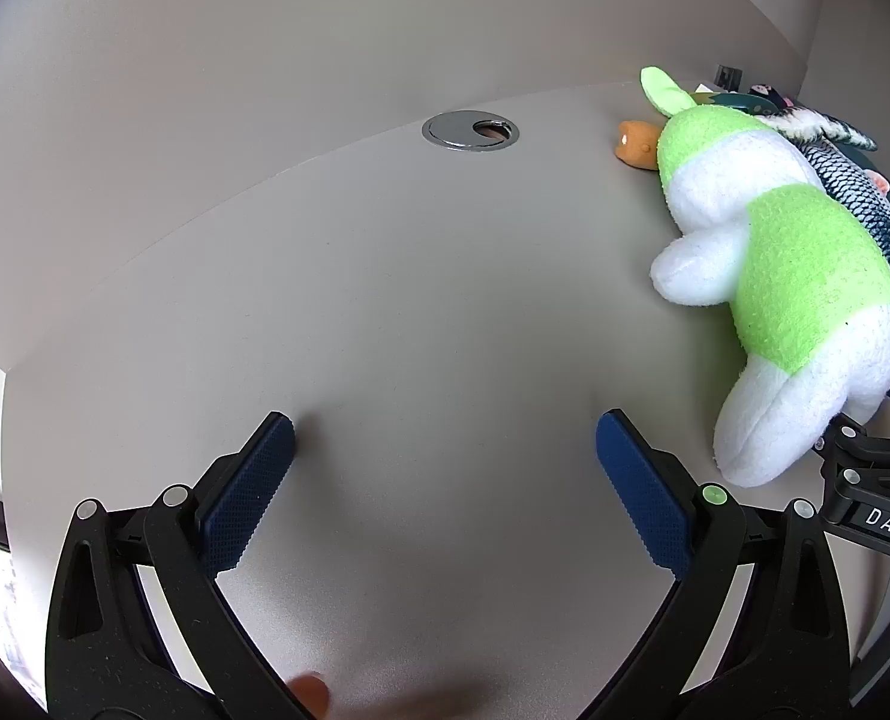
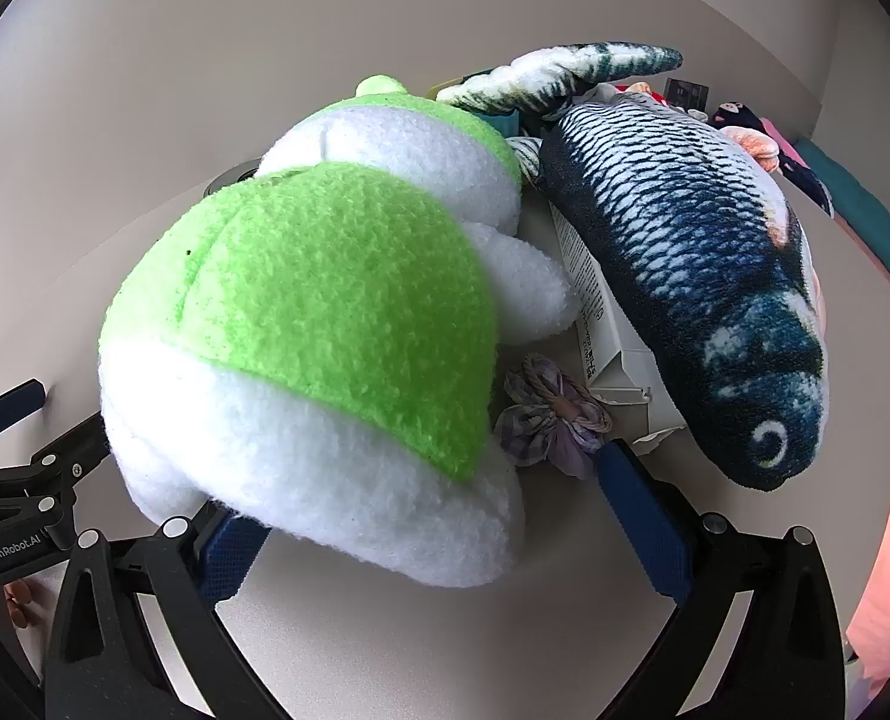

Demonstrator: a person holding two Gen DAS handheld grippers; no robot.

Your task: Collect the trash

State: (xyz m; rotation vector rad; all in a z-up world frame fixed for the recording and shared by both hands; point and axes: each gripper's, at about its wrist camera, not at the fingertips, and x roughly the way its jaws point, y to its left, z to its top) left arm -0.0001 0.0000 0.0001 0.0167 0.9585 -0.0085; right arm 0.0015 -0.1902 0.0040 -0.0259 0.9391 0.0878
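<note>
Right wrist view: your right hand-held gripper [image 2: 427, 516] gapes wide, empty, straddling the plush toy [image 2: 301, 324] that hides the carton [image 2: 601, 324]; your left hand-held gripper [image 1: 445, 480] gapes empty over bare counter [image 1: 415, 300].

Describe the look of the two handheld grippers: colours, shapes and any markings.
Both are black plastic scissor-style frames with silver rivets. The left gripper has two dark blue fingers with dotted pads, plus one green-capped rivet. The right gripper has matching blue fingers. White lettering shows on the bodies: "DAS" and "GenRobot.AI". No cables or sleeves show.
</note>
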